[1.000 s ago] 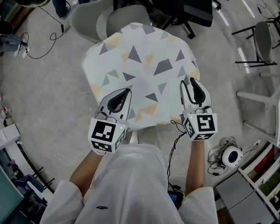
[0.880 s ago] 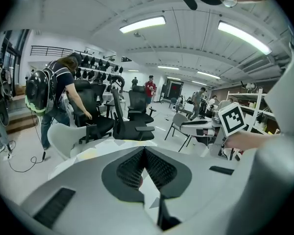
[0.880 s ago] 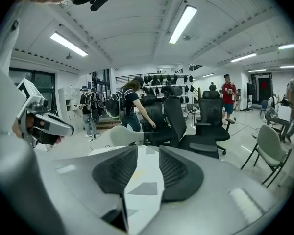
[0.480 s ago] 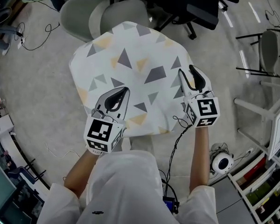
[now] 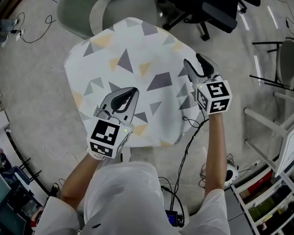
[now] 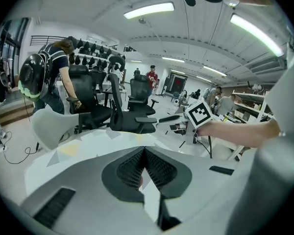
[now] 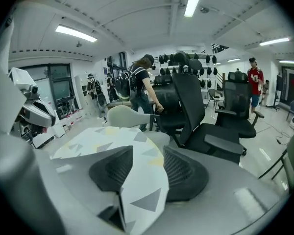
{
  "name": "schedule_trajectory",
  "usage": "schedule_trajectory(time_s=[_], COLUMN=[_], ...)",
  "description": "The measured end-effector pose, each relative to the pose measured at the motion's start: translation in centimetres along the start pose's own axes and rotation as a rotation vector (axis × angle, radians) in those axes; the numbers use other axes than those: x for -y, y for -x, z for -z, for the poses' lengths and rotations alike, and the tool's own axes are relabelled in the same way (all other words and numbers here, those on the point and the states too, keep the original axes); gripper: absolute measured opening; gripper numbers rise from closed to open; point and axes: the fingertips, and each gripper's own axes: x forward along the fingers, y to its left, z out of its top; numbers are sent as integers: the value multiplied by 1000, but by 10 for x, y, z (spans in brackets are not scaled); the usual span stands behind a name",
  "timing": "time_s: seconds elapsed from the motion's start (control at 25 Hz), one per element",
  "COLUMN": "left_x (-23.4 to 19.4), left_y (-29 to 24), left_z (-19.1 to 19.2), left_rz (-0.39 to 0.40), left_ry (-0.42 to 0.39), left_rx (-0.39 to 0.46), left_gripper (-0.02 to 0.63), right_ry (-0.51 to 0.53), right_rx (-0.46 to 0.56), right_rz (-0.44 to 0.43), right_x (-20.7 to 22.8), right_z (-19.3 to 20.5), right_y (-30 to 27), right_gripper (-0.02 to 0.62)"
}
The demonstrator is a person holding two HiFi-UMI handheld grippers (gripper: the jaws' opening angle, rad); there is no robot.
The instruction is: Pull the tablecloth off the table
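The tablecloth (image 5: 132, 53) is white with grey and yellow triangles and covers a small table, hanging over its edges. My left gripper (image 5: 134, 89) hovers above the near left part of the cloth. Its jaws are shut tip to tip, with nothing between them (image 6: 144, 149). My right gripper (image 5: 192, 60) is at the cloth's right edge, and its jaws have just been opening. In the right gripper view the tablecloth (image 7: 108, 138) runs on between the spread jaws of the right gripper (image 7: 148, 151). The pads do not press on it.
A pale shell chair (image 5: 83, 6) and a black office chair (image 5: 206, 4) stand just beyond the table. Cables (image 5: 188, 141) trail on the floor at the near right. A stool (image 5: 286, 53) and shelving (image 5: 274, 190) stand to the right. A person (image 6: 54, 77) stands by the chairs.
Both grippers have moved forward over the cloth, the right one further, to the right edge. The right jaws stand wider apart than before. The left jaws have stayed shut.
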Motion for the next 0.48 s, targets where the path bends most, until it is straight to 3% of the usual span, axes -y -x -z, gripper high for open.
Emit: schedule_trajectory(time_s=[0.24, 0.48], left_x=[-6, -11], left_y=[-23, -34], left_z=[15, 28], left_rz=[5, 0], left_ry=[14, 31], left_rx=[-22, -53], left_gripper=[6, 6], right_ry=[65, 93], right_rx=[-80, -181], right_rz=[-69, -196], right_x=[18, 27], right_z=[17, 46], right_y=[-36, -71], right_gripper=[209, 220])
